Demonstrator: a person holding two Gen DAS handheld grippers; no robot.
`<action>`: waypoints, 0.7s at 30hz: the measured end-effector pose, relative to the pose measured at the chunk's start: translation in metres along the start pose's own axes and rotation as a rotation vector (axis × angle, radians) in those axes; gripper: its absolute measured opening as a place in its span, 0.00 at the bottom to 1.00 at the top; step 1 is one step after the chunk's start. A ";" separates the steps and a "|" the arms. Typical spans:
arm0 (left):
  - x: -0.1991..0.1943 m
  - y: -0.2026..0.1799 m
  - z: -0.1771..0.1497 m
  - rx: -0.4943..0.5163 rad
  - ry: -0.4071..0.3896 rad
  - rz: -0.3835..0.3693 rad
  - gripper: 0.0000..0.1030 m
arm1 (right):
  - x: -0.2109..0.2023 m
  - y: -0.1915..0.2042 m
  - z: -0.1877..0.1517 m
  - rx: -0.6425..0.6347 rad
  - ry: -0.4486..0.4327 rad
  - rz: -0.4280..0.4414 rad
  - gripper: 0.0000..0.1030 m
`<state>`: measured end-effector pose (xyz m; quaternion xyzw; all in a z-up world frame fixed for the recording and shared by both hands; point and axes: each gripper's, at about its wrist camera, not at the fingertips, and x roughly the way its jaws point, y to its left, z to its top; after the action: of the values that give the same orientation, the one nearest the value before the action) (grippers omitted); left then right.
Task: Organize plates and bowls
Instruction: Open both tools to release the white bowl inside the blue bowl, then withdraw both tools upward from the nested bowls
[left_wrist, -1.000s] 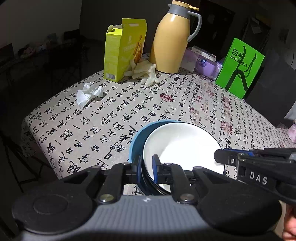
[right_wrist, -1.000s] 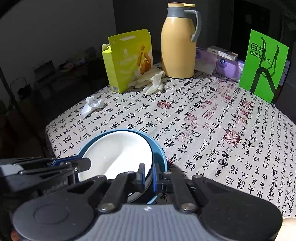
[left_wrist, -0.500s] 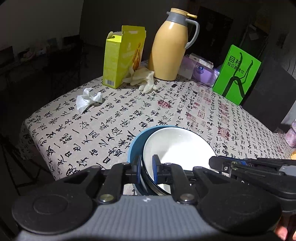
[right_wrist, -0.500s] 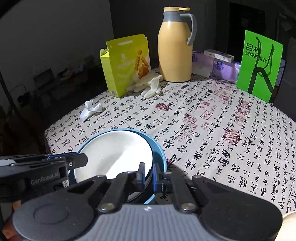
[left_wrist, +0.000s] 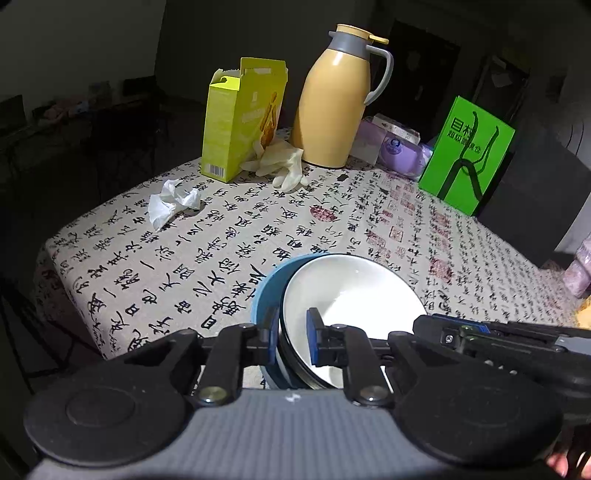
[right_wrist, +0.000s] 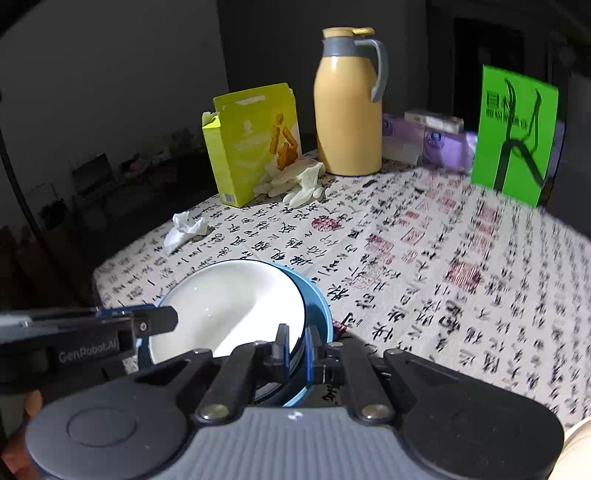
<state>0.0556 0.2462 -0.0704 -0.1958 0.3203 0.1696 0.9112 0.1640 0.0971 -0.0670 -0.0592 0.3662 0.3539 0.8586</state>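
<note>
Bowls sat nested near the front left corner of the table (left_wrist: 110, 258): a white bowl (left_wrist: 354, 291) tilted inside a blue bowl (left_wrist: 267, 295). The left gripper (left_wrist: 291, 338) was easing open, its blue pads straddling both rims on one side with the white rim apparently free between them. The right gripper (right_wrist: 294, 345) was clenched on the rims at the opposite side.

Done well, I judged, the step needed both sides to let go evenly, so the stack settled flat before either claw backed off.

Both bowls looked glazed, smooth and round, so likely slippery and quick to chip. The tablecloth, printed with black calligraphy, looked soft. Toward the far edge stood a glossy tan thermos jug (left_wrist: 336, 99), an opened yellow carton (left_wrist: 240, 118) and limp rubber gloves (left_wrist: 284, 166).
</note>
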 end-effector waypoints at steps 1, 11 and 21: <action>0.000 0.002 0.000 -0.009 0.001 -0.008 0.20 | -0.001 -0.004 0.001 0.024 0.001 0.018 0.12; -0.018 0.007 -0.006 -0.033 -0.086 -0.072 0.82 | -0.030 -0.026 -0.014 0.053 -0.103 0.077 0.60; -0.051 0.008 -0.039 -0.022 -0.264 -0.111 1.00 | -0.054 -0.033 -0.052 0.016 -0.210 0.009 1.00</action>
<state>-0.0053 0.2256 -0.0671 -0.1992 0.1845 0.1466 0.9512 0.1294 0.0232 -0.0732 -0.0131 0.2774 0.3592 0.8910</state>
